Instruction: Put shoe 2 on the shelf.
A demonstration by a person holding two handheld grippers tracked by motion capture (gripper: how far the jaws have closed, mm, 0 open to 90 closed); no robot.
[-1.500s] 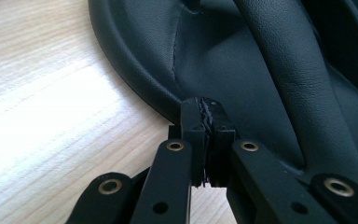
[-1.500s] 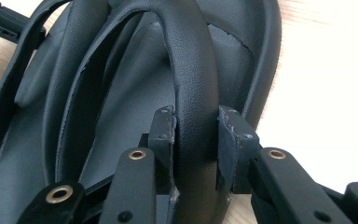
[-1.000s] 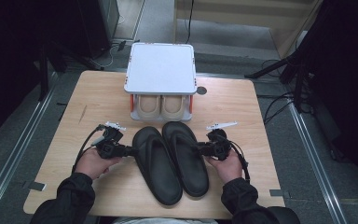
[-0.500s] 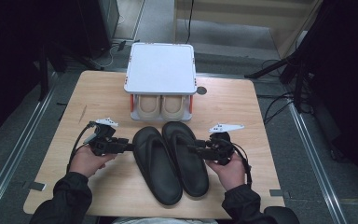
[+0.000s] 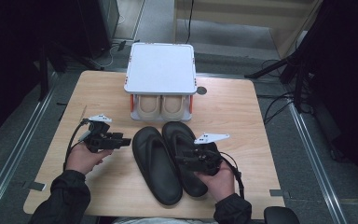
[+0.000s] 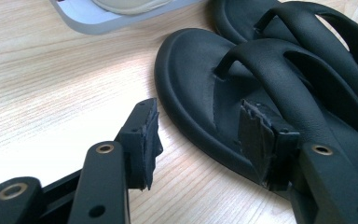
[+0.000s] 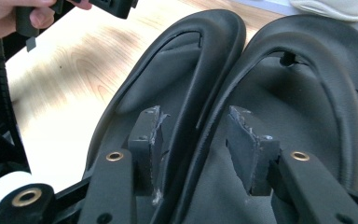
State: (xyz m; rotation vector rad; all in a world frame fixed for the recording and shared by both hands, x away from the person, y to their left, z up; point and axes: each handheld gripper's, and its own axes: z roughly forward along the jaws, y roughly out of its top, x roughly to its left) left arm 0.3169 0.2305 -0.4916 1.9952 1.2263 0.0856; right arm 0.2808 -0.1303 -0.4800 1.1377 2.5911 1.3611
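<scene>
Left gripper (image 5: 127,141): you've got it low over the table (image 5: 242,121), jaws apart, aimed at the outer rim of the left sandal (image 5: 156,165). In the left gripper view (image 6: 198,135) one jaw sits above bare wood, the other above the sandal's (image 6: 205,102) footbed, so the rim lies between them. Nothing gripped.

Right gripper (image 5: 179,161): over the pair, your hand (image 5: 219,179) behind it on the right sandal's (image 5: 186,154) heel end. In the right gripper view (image 7: 193,140) the jaws stand open, straddling the two inner edges where the sandals meet: one jaw over the left sandal (image 7: 168,84), one over the right sandal (image 7: 298,102). Whether the pads touch the rubber, you can't tell.

Sandals: both black, side by side and touching along their inner edges, flat on the table near its front middle, toes towards the rack (image 5: 161,77).

Rack: white top, standing at the far edge; a beige pair (image 5: 161,106) sits on its lower shelf, just beyond the black toes.
</scene>
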